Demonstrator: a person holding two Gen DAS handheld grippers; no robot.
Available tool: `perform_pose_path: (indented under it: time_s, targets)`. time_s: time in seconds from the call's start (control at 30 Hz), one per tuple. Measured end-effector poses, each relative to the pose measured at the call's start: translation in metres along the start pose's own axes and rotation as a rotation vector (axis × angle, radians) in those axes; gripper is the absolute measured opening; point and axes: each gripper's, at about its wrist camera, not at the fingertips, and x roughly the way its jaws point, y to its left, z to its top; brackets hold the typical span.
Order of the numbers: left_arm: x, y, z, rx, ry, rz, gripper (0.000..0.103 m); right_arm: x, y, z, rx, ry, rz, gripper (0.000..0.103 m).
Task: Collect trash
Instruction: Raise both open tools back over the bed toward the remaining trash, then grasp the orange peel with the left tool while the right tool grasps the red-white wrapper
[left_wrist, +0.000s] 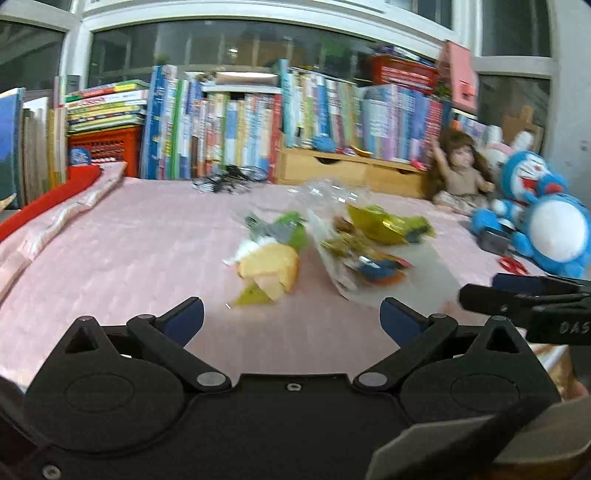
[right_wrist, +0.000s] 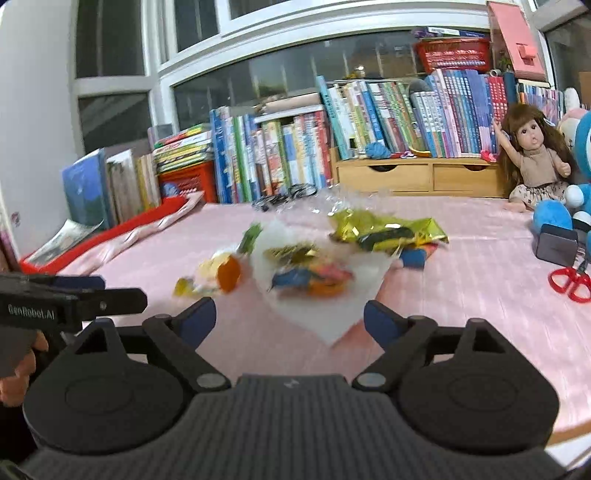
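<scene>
Your tabletop (right_wrist: 480, 258), under a pink cloth, carries the trash in the middle, backed by books (right_wrist: 280, 155). A clear bag (right_wrist: 325, 295) lies there with bright wrappers inside; a gold-green wrapper (right_wrist: 388, 229) sits just behind it, and a yellow-orange scrap (right_wrist: 218, 273) lies loose beside it. Your left gripper (left_wrist: 291, 314) and right gripper (right_wrist: 290, 317) both stand with jaws wide apart, holding nothing, above and short of the pile.

It looks as if loose pieces remain to be bagged. Come down on the scrap squarely, pinch its bulk and not a thin edge, and steady the bag's mouth with the other gripper.

The right view alone shows the red scissors (right_wrist: 570, 282) whole and the doll (right_wrist: 535, 158) clearly. The left view shows the scrap nearer, with a green piece (left_wrist: 291, 229) behind it, though blurred.
</scene>
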Motion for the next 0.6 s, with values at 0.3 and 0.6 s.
perform_pose_path:
  time_s: [0.3,0.6]
  targets:
    - [0.077,0.000,0.006,-0.004,0.035,0.067,0.102,0.057,-0.024,0.022,0.139,0.032,0.011,0.093]
    - [0.110,0.006,0.013,-0.104,-0.010,0.037,0.088,0.095,-0.015,0.026,0.080,0.068,-0.008,0.090]
